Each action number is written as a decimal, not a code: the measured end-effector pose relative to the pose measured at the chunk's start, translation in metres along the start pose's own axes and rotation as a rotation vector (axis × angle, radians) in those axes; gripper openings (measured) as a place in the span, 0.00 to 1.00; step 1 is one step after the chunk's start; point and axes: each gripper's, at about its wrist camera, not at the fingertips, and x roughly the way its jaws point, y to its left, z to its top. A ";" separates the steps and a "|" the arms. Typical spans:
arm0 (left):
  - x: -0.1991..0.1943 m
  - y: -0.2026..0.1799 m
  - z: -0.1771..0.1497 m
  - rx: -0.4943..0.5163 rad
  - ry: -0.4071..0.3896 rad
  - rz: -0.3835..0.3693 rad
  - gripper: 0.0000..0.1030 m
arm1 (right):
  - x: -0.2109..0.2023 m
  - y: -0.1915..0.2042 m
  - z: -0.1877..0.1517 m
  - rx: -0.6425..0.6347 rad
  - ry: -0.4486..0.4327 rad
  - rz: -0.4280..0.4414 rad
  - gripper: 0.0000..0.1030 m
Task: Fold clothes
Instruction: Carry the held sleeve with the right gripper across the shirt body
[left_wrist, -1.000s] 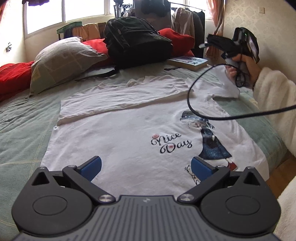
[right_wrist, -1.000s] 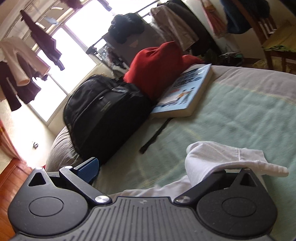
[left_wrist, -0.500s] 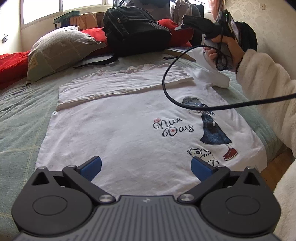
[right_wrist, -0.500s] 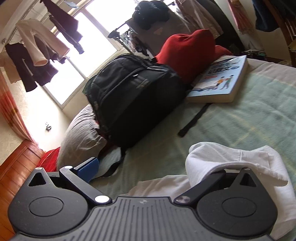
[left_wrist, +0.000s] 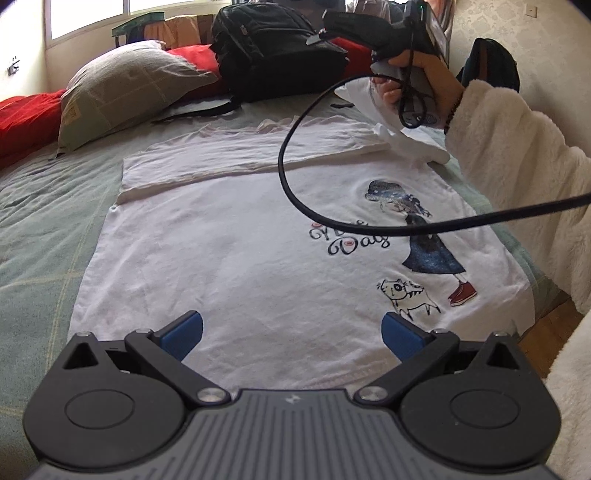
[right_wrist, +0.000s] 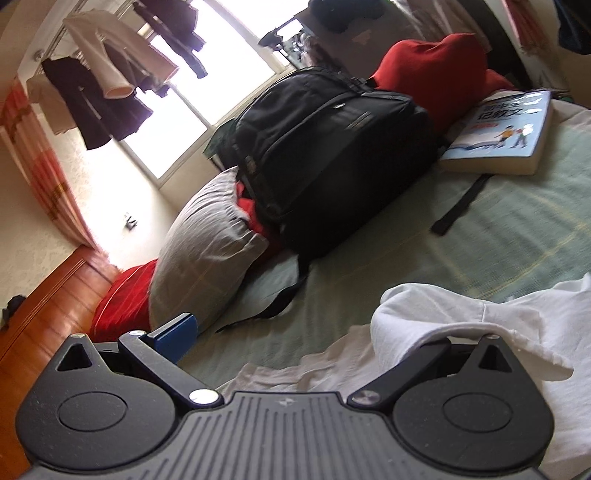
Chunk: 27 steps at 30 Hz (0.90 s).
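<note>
A white T-shirt (left_wrist: 240, 266) with a "Nice Day" print lies flat on the green bed sheet (left_wrist: 44, 229), its far side folded over in a band. My left gripper (left_wrist: 291, 332) hovers open over the near hem, blue pads wide apart and holding nothing. My right gripper (left_wrist: 332, 26), held by a hand in a fluffy white sleeve, is raised over the shirt's far right corner. In the right wrist view the right gripper (right_wrist: 295, 328) stands open. The shirt's sleeve (right_wrist: 443, 310) is draped over its right finger and hides that pad. The lifted sleeve (left_wrist: 406, 140) hangs below the hand.
A black backpack (left_wrist: 273, 48), a grey pillow (left_wrist: 125, 88) and red bedding (left_wrist: 22, 118) line the far side of the bed. A book (right_wrist: 502, 133) lies by the backpack. A black cable (left_wrist: 295, 192) loops over the shirt. Wooden floor (left_wrist: 554, 332) shows past the right edge.
The right gripper has risen and swung left over the bed, carrying the sleeve with it. The left gripper has tilted lower over the hem, still open.
</note>
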 end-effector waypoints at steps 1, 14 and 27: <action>0.001 0.000 -0.001 0.000 0.006 0.006 0.99 | 0.003 0.004 -0.002 -0.004 0.006 0.008 1.00; 0.001 0.001 -0.004 -0.014 0.021 0.028 0.99 | 0.025 0.048 -0.015 -0.054 0.059 0.089 1.00; 0.001 0.002 -0.009 -0.037 0.037 0.038 0.99 | 0.042 0.091 -0.033 -0.157 0.124 0.147 1.00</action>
